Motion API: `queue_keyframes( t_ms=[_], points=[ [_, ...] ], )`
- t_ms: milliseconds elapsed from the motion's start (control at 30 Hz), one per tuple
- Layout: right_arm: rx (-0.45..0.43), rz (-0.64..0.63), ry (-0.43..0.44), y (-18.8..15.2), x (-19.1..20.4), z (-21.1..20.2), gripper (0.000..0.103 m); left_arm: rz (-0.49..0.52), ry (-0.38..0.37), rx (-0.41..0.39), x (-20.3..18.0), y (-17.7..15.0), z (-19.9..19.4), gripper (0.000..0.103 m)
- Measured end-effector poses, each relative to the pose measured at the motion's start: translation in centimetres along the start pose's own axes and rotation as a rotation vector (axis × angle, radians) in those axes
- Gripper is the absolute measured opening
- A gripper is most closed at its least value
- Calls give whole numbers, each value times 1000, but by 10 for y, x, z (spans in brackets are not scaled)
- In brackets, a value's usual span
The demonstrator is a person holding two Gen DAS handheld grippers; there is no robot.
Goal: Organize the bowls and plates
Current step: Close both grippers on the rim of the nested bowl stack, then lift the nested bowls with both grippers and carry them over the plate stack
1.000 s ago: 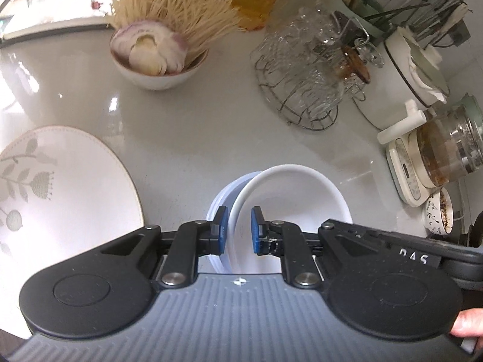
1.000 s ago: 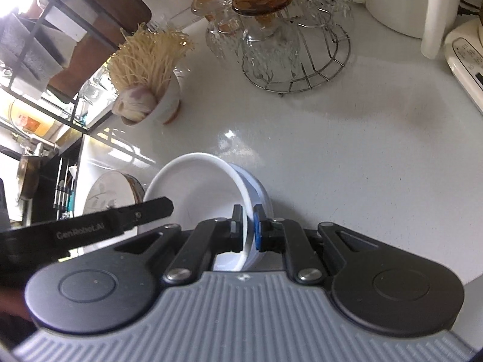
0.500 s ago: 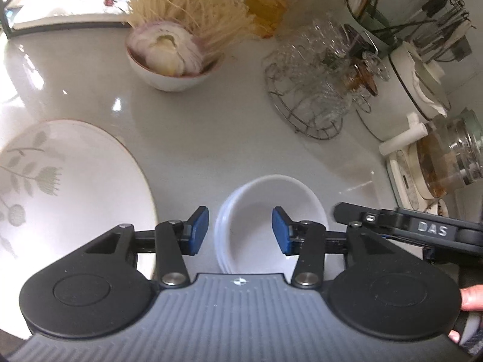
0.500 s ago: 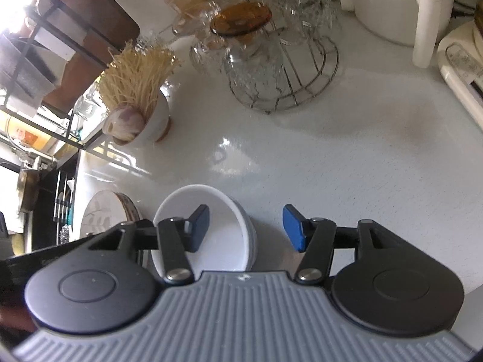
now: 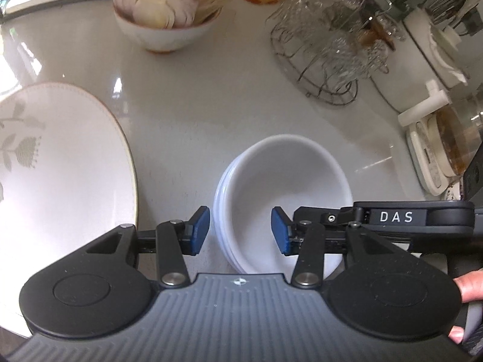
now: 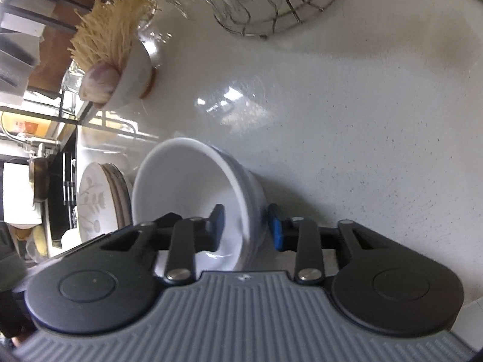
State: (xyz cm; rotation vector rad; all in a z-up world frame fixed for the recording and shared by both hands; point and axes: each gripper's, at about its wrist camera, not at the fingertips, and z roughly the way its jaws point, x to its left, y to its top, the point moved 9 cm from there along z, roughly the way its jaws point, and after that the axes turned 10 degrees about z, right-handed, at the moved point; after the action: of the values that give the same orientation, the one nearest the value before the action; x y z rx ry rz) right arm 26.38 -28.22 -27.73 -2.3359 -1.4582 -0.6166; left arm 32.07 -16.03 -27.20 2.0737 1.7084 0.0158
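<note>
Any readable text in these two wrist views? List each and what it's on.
"DAS": white letters on the black arm of the right gripper, seen in the left wrist view.
Buttons and markings on the white appliance base: too small and blurred to read.
Right wrist view: no readable text.

Bare surface [image 5: 193,126] lies open between the stacked white bowls [image 5: 286,181] and the bowl of noodles and onion [image 5: 164,30] behind. The patterned plate [image 5: 60,166] closes off the left, just beside the stack; the wire rack of glasses [image 5: 329,57] and the white appliances [image 5: 428,69] crowd the back right.
</note>
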Motion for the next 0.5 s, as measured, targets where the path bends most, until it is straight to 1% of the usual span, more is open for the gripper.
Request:
queue_keyframes(
  t_ms=[67, 133, 233, 333, 500],
  points=[
    [10, -8, 2, 1, -3, 0, 21, -19, 2, 7, 0, -3, 4, 45],
    [19, -17, 9, 2, -4, -1, 21, -39, 0, 10, 0, -4, 6, 42],
    [26, -51, 14, 3, -4, -2, 21, -52, 29, 9, 2, -6, 9, 38],
    [37, -69, 24, 4, -5, -2, 21, -84, 37, 10, 3, -8, 12, 32],
    [51, -119, 32, 4, -3, -2, 22, -149, 32, -18, 5, -14, 13, 29]
  ],
)
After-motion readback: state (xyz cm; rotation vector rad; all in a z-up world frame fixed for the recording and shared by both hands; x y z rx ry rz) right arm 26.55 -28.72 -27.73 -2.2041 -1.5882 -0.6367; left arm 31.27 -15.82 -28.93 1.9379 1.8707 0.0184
